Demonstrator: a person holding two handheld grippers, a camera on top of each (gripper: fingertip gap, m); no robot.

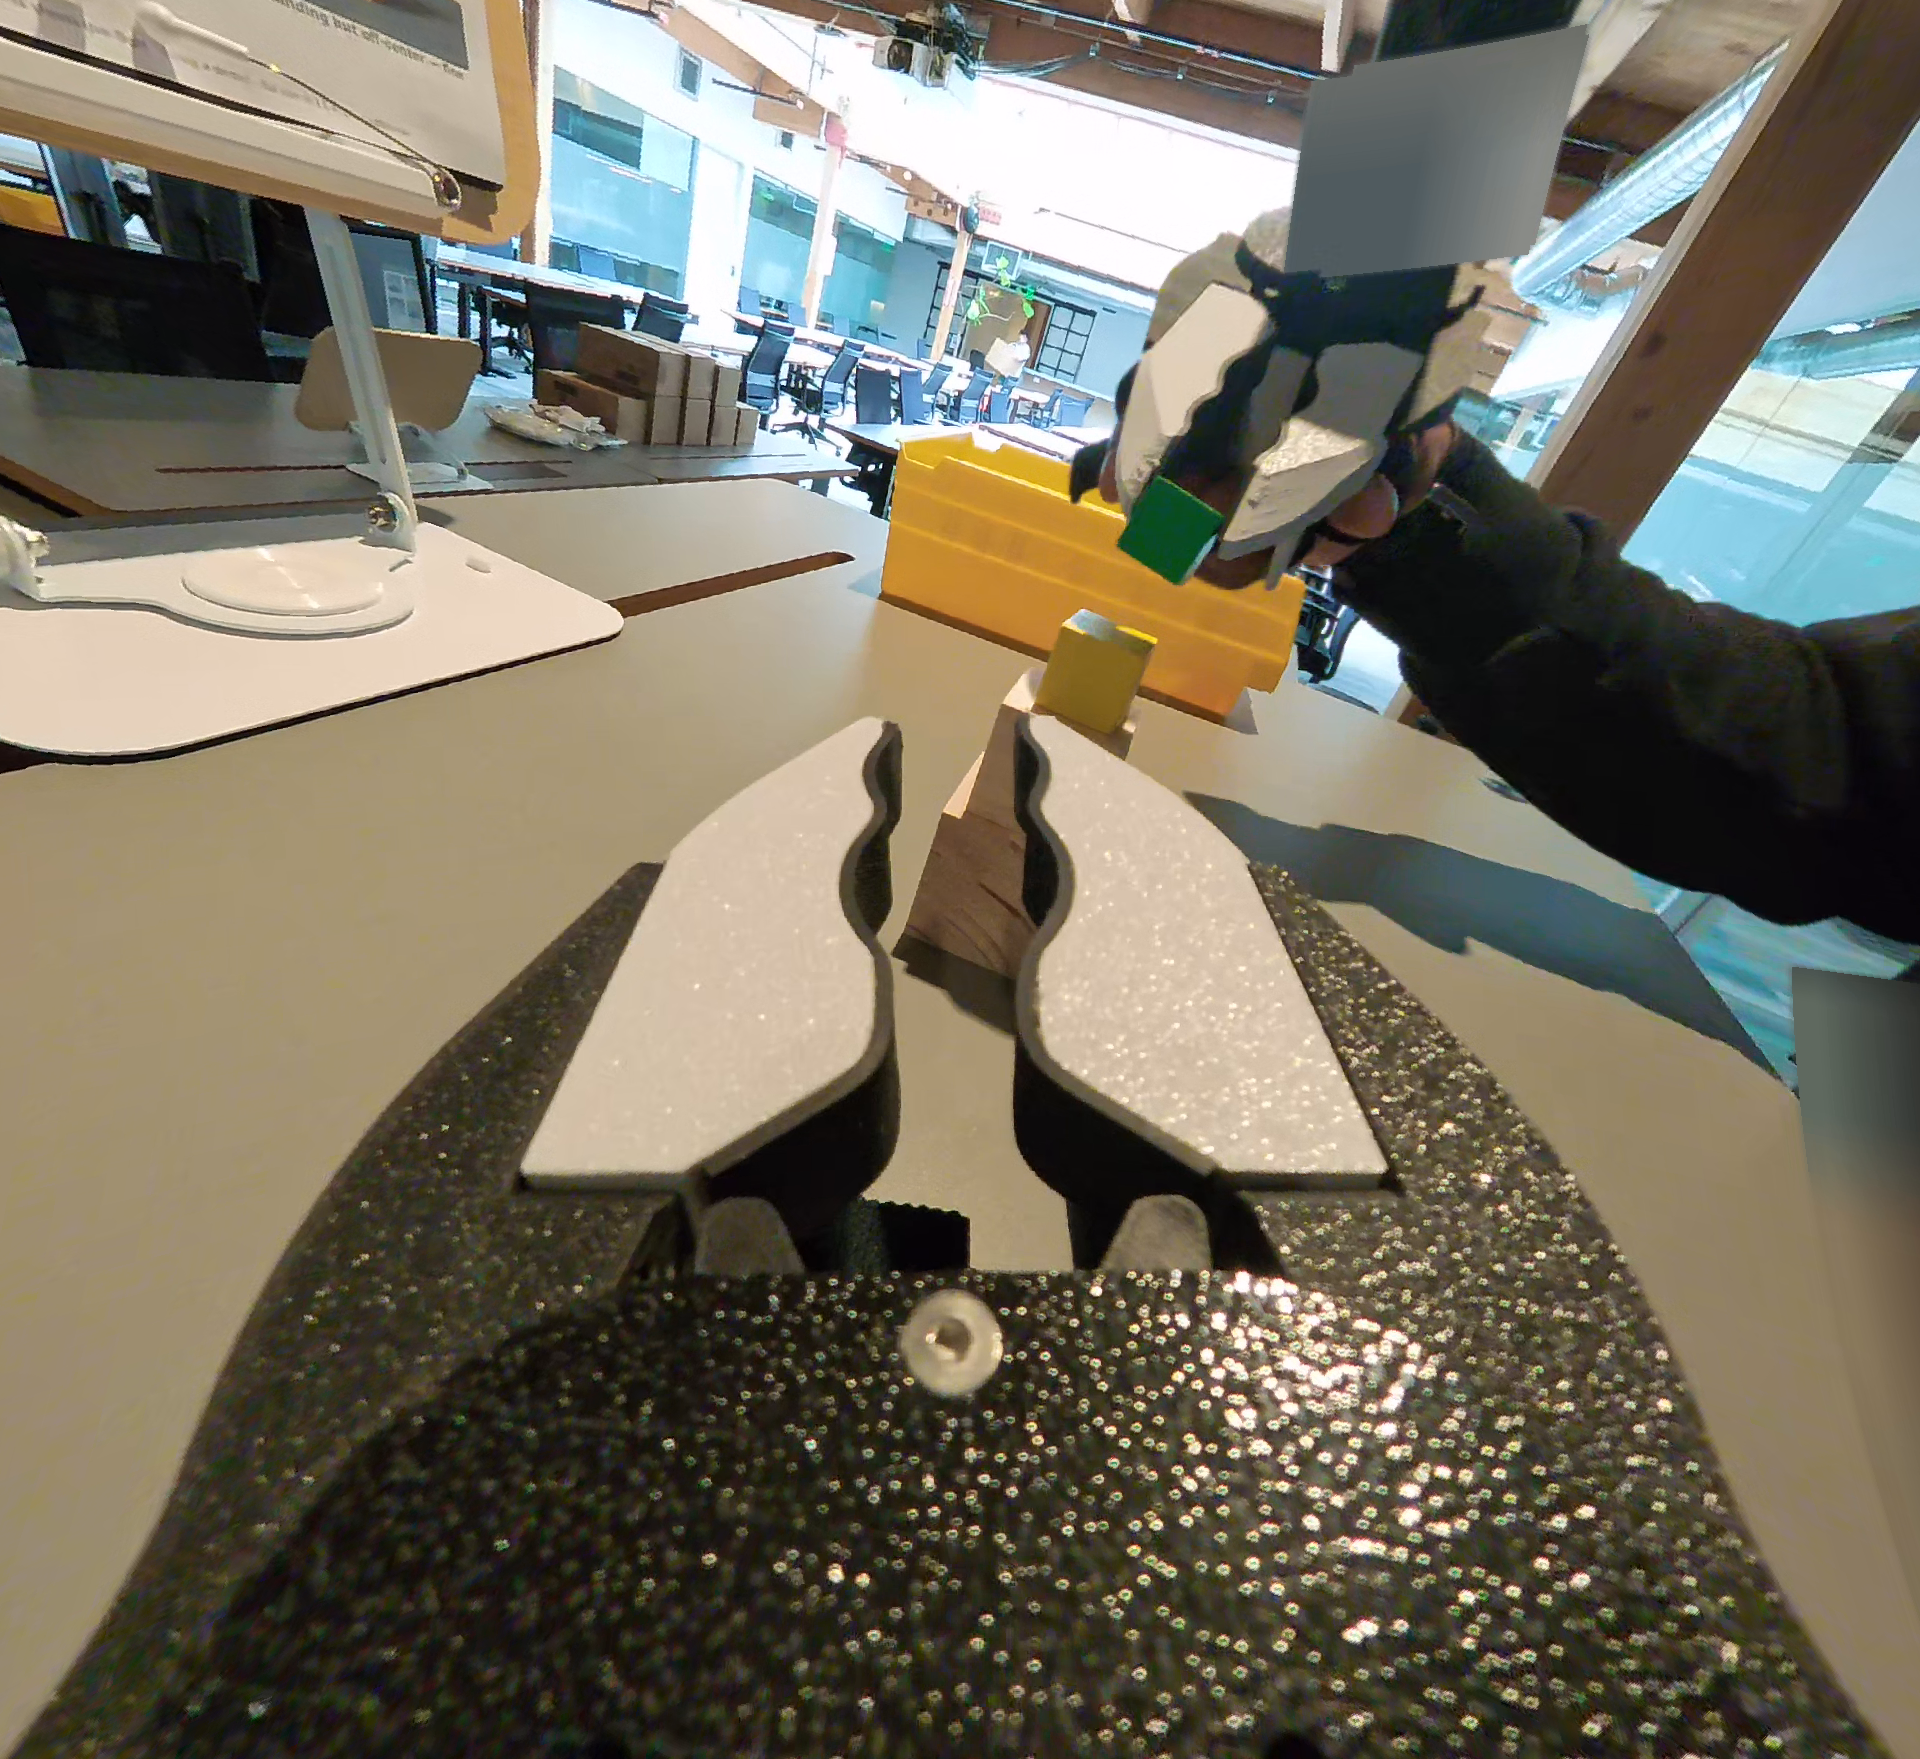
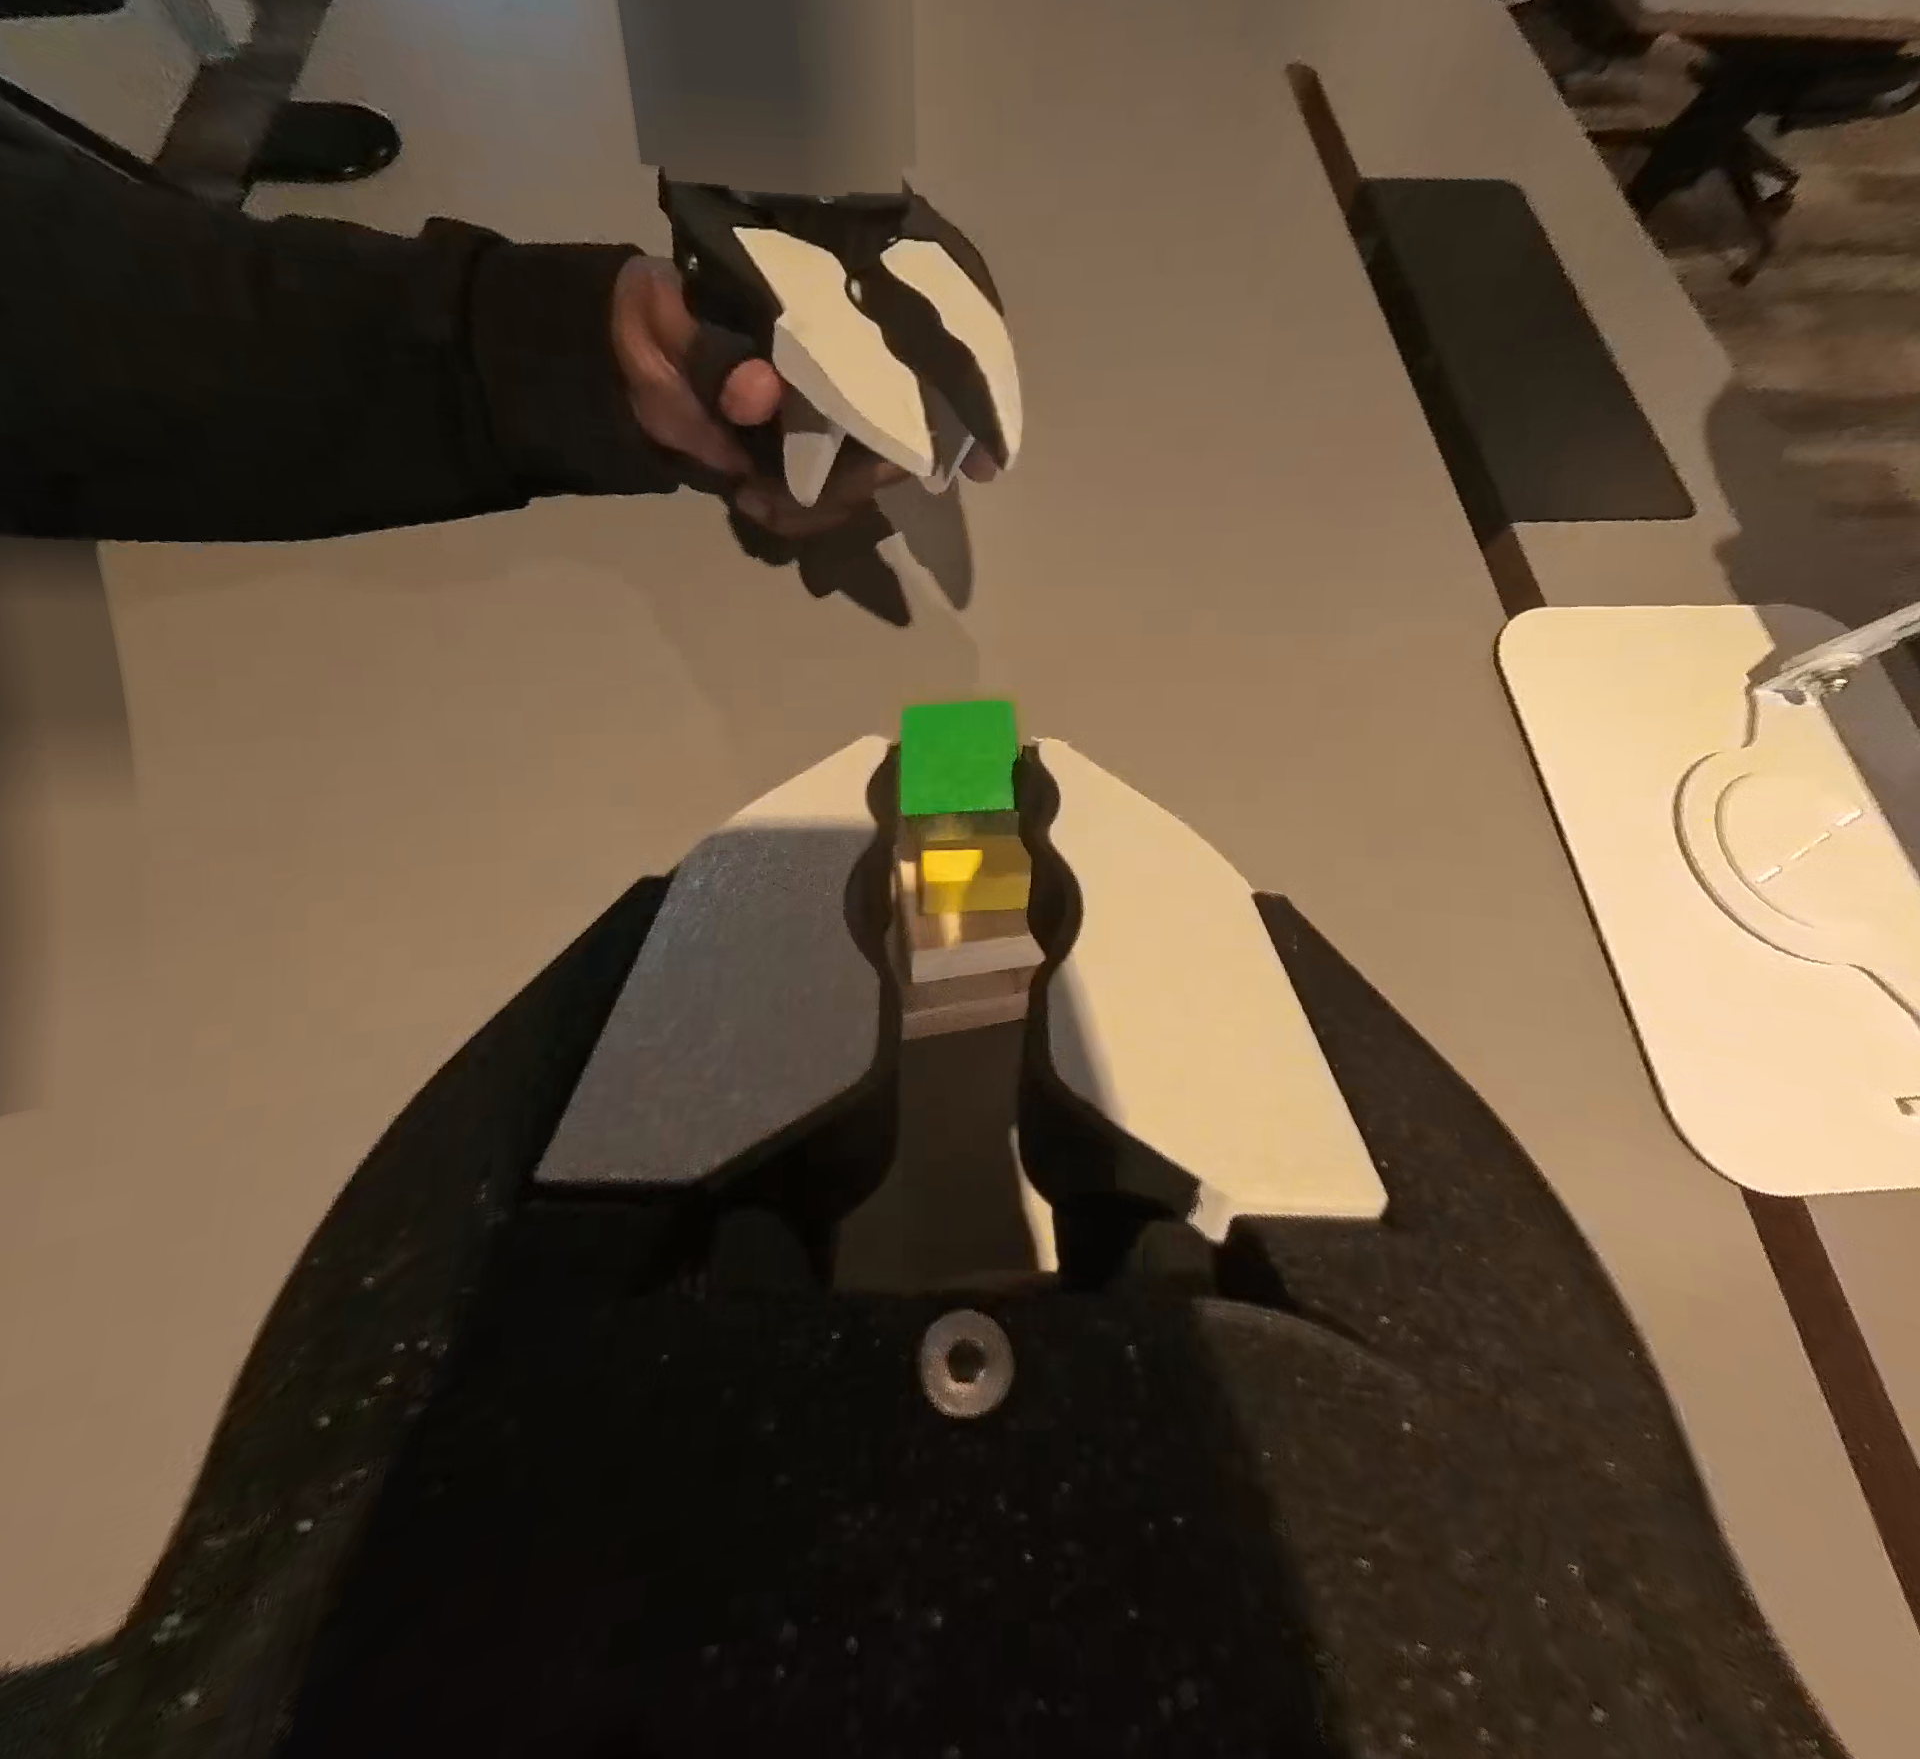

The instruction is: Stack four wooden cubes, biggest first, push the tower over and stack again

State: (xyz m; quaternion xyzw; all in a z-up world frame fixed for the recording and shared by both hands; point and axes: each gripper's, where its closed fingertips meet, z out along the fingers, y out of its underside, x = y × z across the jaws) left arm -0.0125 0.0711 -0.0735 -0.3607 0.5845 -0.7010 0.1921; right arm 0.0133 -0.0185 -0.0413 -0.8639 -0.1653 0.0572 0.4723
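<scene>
A tower of three cubes stands on the grey table (image 1: 312, 930): a dark wooden cube (image 1: 971, 888) at the bottom, a lighter wooden cube (image 1: 992, 774) on it, and a yellow cube (image 1: 1096, 675) on top. My right gripper (image 1: 1184, 535) is shut on a small green cube (image 1: 1169, 527) and holds it in the air above the yellow cube. In the right wrist view the green cube (image 2: 956, 759) sits between my right gripper's (image 2: 958, 753) tips, right over the yellow cube (image 2: 971, 878). My left gripper (image 1: 956, 753) is open and empty, just in front of the tower; it also shows in the right wrist view (image 2: 935, 462).
A yellow plastic bin (image 1: 1018, 556) stands behind the tower. A white stand base (image 1: 260, 639) with a poster board on its post is at the left; it also shows in the right wrist view (image 2: 1662, 878). The table's edge runs close on the right. Tip to tip, the grippers are about 11 centimeters apart.
</scene>
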